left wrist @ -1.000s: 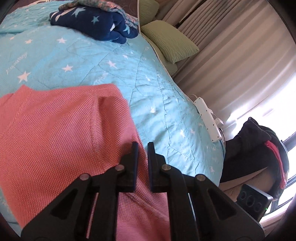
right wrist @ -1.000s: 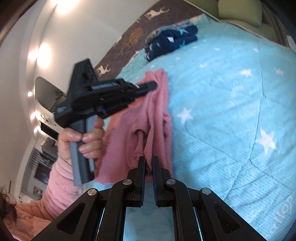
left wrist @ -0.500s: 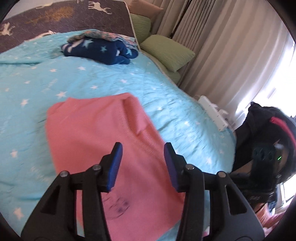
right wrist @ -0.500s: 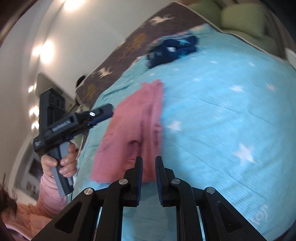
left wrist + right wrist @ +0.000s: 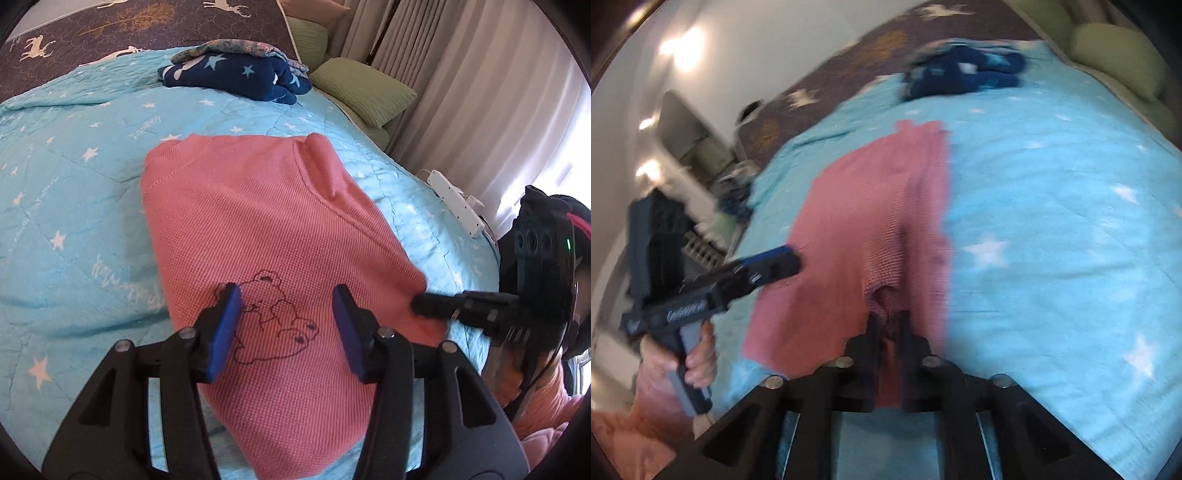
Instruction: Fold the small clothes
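pink top (image 5: 258, 229) flat on bed (image 5: 74, 177), near navy clothes (image 5: 236, 77) | bear outline visible only by left wrist | left tool (image 5: 286, 326) opening, nothing gripped | right tool (image 5: 888, 325) closed, pinching the top's edge

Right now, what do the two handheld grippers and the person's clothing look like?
Both are black plastic pistol-style tools. The left gripper has angular black linkages with silver rivets and blue pads on its fingers; in the right wrist view it shows white lettering on its side and a grey handle. The right gripper has the same black linkages and rivets. The sleeve is pink and fuzzy.
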Demonstrator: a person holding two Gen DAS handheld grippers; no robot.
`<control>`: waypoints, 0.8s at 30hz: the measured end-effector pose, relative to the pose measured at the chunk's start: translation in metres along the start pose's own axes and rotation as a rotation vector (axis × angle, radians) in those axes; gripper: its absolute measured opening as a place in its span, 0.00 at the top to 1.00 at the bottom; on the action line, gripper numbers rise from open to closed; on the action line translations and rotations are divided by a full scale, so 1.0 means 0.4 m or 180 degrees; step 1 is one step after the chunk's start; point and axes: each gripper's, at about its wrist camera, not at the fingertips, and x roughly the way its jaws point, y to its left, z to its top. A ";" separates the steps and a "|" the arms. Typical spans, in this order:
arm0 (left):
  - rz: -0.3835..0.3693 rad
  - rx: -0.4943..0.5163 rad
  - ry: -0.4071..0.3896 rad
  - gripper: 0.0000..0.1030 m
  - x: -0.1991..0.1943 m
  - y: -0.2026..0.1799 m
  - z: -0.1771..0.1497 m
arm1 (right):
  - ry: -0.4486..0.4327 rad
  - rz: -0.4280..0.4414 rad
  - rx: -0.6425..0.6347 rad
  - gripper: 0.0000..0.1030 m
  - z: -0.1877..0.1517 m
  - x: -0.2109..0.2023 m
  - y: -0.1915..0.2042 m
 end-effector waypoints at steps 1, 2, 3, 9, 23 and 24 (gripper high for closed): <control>-0.0016 -0.0003 -0.0012 0.48 0.000 0.001 -0.004 | -0.0043 0.0076 0.0201 0.95 0.001 -0.013 -0.023; -0.0001 -0.0005 -0.0024 0.46 0.000 0.002 -0.007 | -0.0067 0.0146 0.0408 0.95 -0.001 -0.031 -0.052; 0.0007 0.0000 -0.0028 0.45 0.001 0.003 -0.010 | -0.0110 0.0047 0.0550 1.00 -0.004 -0.049 -0.079; 0.0058 0.0101 -0.0059 0.41 -0.001 -0.015 -0.014 | -0.0260 0.0219 0.0745 0.96 -0.028 -0.127 -0.149; 0.0354 0.0157 -0.0076 0.26 -0.060 0.010 -0.071 | -0.0001 -0.0210 -0.0122 0.90 0.048 0.030 0.008; 0.0417 0.0042 0.0062 0.26 -0.038 0.034 -0.087 | 0.0020 -0.0095 -0.0004 0.91 0.043 0.035 -0.017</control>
